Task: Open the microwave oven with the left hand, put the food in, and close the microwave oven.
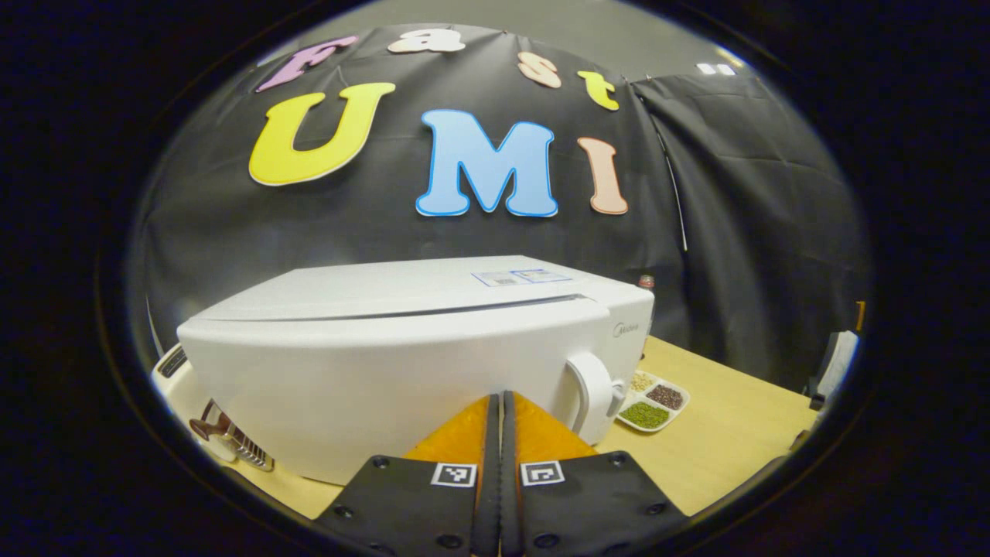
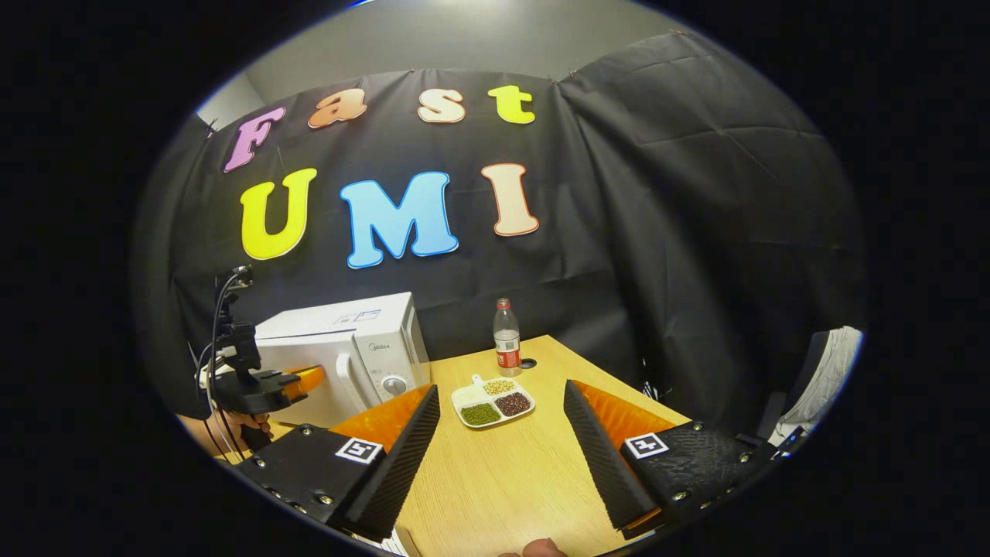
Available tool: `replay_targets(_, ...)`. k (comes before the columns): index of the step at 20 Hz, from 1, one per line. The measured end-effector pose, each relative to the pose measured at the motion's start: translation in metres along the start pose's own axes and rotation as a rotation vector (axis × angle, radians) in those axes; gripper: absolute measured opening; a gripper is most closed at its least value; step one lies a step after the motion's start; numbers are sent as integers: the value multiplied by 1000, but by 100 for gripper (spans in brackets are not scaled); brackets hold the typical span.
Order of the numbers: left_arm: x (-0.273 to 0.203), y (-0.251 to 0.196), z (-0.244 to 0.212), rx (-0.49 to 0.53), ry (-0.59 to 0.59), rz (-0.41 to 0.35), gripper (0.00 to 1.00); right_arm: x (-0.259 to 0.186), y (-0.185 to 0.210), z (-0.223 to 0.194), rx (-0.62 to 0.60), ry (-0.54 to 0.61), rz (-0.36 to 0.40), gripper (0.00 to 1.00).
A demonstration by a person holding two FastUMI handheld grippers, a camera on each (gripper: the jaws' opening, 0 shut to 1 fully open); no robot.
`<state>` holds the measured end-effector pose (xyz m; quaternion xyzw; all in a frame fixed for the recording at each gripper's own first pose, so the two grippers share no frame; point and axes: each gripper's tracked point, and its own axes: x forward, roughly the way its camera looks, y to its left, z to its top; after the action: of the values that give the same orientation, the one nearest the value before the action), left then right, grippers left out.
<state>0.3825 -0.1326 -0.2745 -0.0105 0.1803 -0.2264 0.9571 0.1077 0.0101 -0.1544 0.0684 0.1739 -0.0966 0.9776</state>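
- Left gripper view: the left tool [image 1: 501,402] has its fingers pressed together on nothing, close before the white microwave oven [image 1: 402,348], door closed, handle [image 1: 592,391] just to the tool's right. A divided food tray [image 1: 653,402] lies past the oven on the wooden surface [image 1: 727,441].
- Right gripper view: the right tool [image 2: 503,406] gapes wide, empty, over the surface, facing the tray. A bottle [image 2: 506,336] stands behind the tray; a hand [image 2: 247,425] holds the left tool at the oven's front.
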Motion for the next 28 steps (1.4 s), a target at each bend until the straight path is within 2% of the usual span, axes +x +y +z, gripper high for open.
replay_targets(3, 11, 5, 2, 37, -14, 26, 6, -1, 6, 4, -22, -8, 16, 98)
replay_targets(5, 17, -10, 4, 26, 12, -13, 7, -4, 13, 5, -31, -6, 37, 98)
replay_targets(6, 19, -11, 5, 43, 17, 2, 7, -6, 15, 6, -36, -10, 44, 98)
replay_targets(7, 15, -10, 8, 54, 15, 27, 7, -8, 17, 8, -37, -12, 54, 98)
replay_targets(10, -10, -23, 32, 38, -34, 37, 7, -17, 22, 9, -37, -18, 90, 98)
replay_targets(11, -24, -26, 40, 34, -50, 49, 11, -21, 23, 11, -37, -19, 106, 98)
replay_targets(12, -40, -29, 51, 27, -75, 58, 7, -26, 24, 11, -39, -20, 124, 98)
replay_targets(13, -58, -33, 62, 20, -103, 70, 10, -31, 25, 13, -42, -25, 143, 98)
replay_targets(14, -78, -37, 71, 12, -128, 81, 7, -36, 25, 16, -45, -30, 163, 98)
replay_targets(15, -96, -41, 78, 8, -145, 92, 10, -40, 26, 18, -48, -34, 188, 98)
replay_targets(17, -133, -45, 90, 5, -164, 132, 7, -51, 28, 22, -62, -43, 245, 98)
replay_targets(23, -251, -37, 98, 24, -185, 320, 7, -84, 22, 34, -92, -80, 363, 98)
replay_targets(28, -339, -37, 97, 22, -213, 385, 8, -103, 19, 44, -95, -112, 384, 98)
